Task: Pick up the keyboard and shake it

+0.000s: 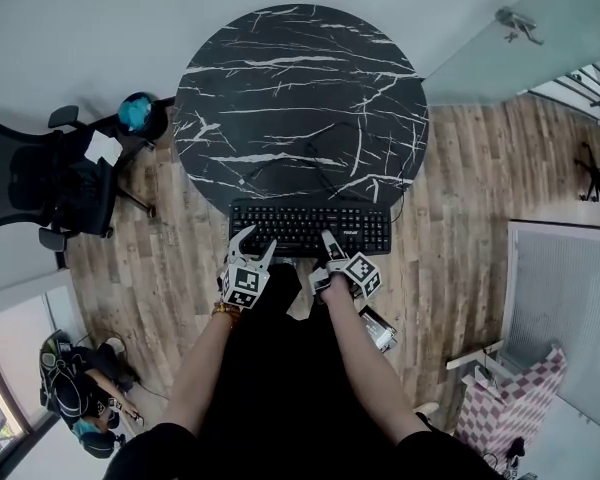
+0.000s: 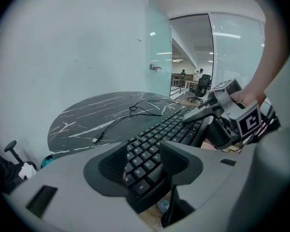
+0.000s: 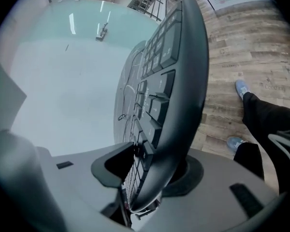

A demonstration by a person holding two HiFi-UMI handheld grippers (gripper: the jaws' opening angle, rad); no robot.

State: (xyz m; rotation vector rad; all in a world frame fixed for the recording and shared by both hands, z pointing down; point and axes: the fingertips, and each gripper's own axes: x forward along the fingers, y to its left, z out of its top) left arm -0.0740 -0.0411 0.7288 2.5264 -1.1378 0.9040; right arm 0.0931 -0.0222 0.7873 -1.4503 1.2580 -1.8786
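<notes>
Grey-shelled and wide apart, the jaws of the left gripper (image 1: 255,240) stand to either side of the keyboard's near left corner. Its ribbed pads (image 2: 109,166) flank the keys there without pressing on them. The right gripper (image 1: 330,244) is rolled onto its side and clamped on the near edge of the keyboard (image 1: 310,226), right of the middle, with one jaw against the keys and the other against the underside. Both marker cubes face up, just in front of the person's bare forearms (image 1: 205,368).

The black keyboard lies crosswise at the near edge of the round black marble table (image 1: 300,98). Its far edge is over the tabletop, while its near edge and left corner hang out above the wooden floor (image 1: 450,198). I cannot tell whether it rests on the table. The left gripper view shows its key face up. In the right gripper view it runs nearly on edge away from the jaws.

A thin black cable (image 2: 121,120) loops over the tabletop beyond the keyboard, with its plug lying loose towards the table's left side.

A black office chair (image 1: 40,183) stands on the floor left of the table. In the right gripper view a blue shoe (image 3: 240,88) shows on the boards beside the keyboard.
</notes>
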